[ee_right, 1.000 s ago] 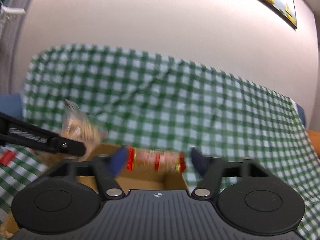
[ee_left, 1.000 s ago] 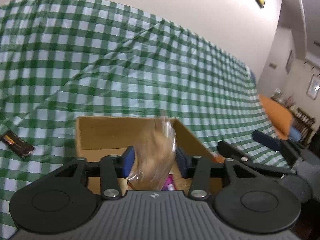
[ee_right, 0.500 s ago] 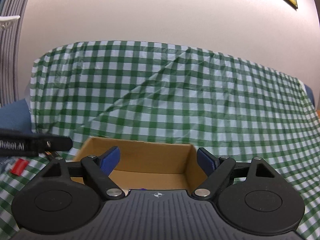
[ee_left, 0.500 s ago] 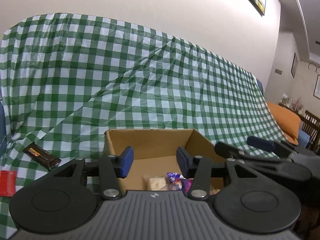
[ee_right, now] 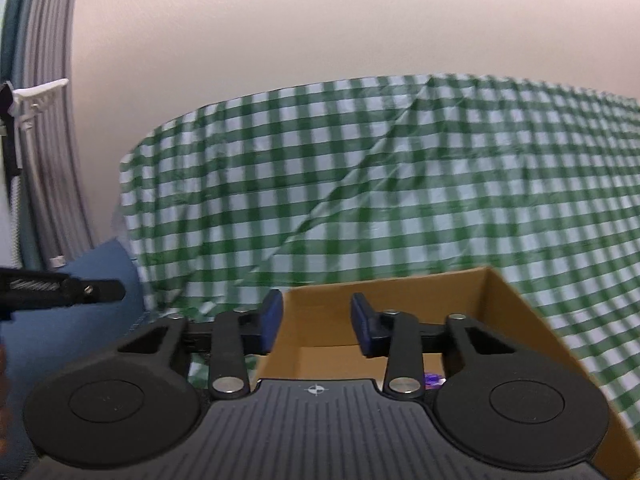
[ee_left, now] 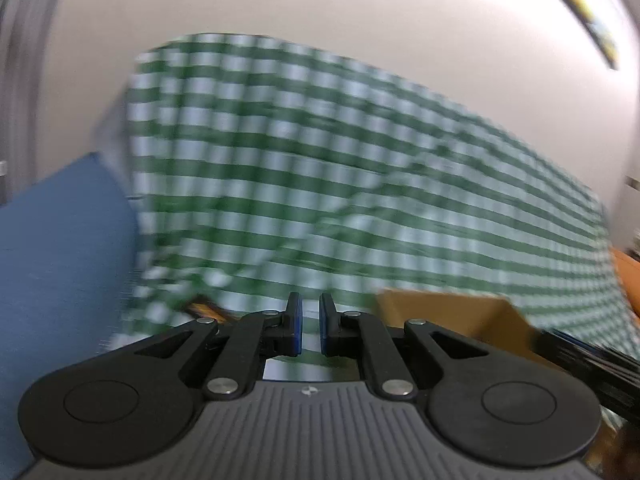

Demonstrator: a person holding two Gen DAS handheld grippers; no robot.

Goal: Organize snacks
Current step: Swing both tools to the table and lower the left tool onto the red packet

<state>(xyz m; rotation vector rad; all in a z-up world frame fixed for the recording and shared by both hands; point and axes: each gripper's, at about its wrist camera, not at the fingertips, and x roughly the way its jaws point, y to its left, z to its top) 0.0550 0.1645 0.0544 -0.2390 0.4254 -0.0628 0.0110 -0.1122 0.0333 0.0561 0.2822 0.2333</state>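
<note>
The open cardboard box [ee_right: 400, 292] sits on the green checked cloth [ee_right: 400, 184], just beyond my right gripper [ee_right: 316, 312]. Its jaws are closing with nothing between them. A purple wrapper [ee_right: 434, 379] peeks out inside the box. In the blurred left wrist view the box [ee_left: 452, 316] lies to the lower right. My left gripper [ee_left: 311, 312] hangs over the cloth left of it, its jaws closing to a narrow gap with nothing in them. A dark and orange snack bar [ee_left: 204, 308] lies on the cloth left of the fingers. The left gripper's finger [ee_right: 100, 290] reaches in from the left edge.
A blue cushion [ee_left: 60, 260] borders the cloth on the left and shows again as the blue cushion [ee_right: 108, 264] in the right wrist view. Grey curtains and a white rack [ee_right: 40, 92] stand at far left. An orange cushion [ee_left: 628, 280] is at far right.
Both grippers held snacks over the box a second ago; now both are empty. The left gripper has swung left away from the box, and both pairs of jaws have narrowed.
</note>
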